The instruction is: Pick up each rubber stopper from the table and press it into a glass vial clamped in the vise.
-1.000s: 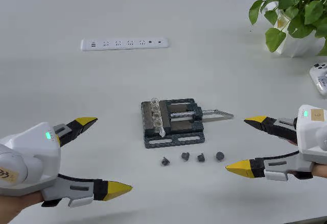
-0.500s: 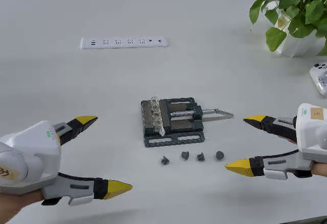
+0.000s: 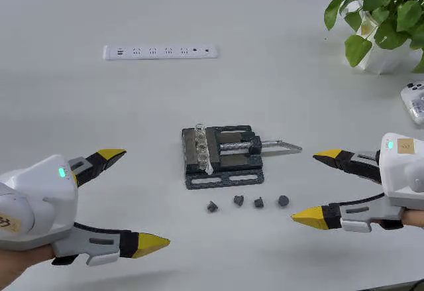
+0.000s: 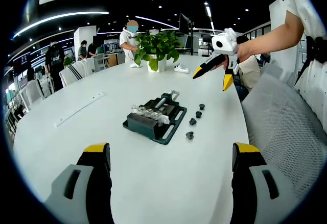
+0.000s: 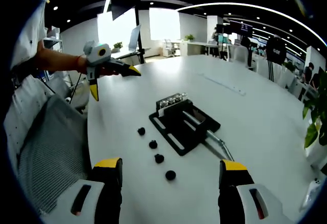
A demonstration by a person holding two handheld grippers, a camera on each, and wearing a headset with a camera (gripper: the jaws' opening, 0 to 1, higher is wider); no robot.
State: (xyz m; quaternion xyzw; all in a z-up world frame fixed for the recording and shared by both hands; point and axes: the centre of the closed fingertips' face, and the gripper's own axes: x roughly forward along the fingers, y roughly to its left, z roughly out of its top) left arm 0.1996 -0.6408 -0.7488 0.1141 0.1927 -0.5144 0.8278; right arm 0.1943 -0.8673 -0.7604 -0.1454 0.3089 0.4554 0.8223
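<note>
A dark vise [image 3: 222, 158] [image 4: 153, 120] [image 5: 183, 125] sits mid-table and clamps a row of clear glass vials [image 3: 201, 148] [image 4: 146, 113] [image 5: 171, 100]. Several dark rubber stoppers [image 3: 248, 202] [image 4: 193, 121] [image 5: 154, 152] lie in a line on the table in front of the vise. My left gripper [image 3: 136, 198] [image 4: 171, 157] hovers open at the near left, empty. Right of the stoppers, my right gripper [image 3: 318, 185] [image 5: 166, 172] is held open and empty above the table.
A white power strip [image 3: 159, 52] lies at the far side. A potted plant [image 3: 384, 19] stands at the far right, with a white controller [image 3: 415, 101] near it. The vise's screw handle [image 3: 281, 147] sticks out to the right. People and chairs show in the gripper views.
Both grippers have hardly moved. The whole head view has shifted slightly, so the camera moved.
</note>
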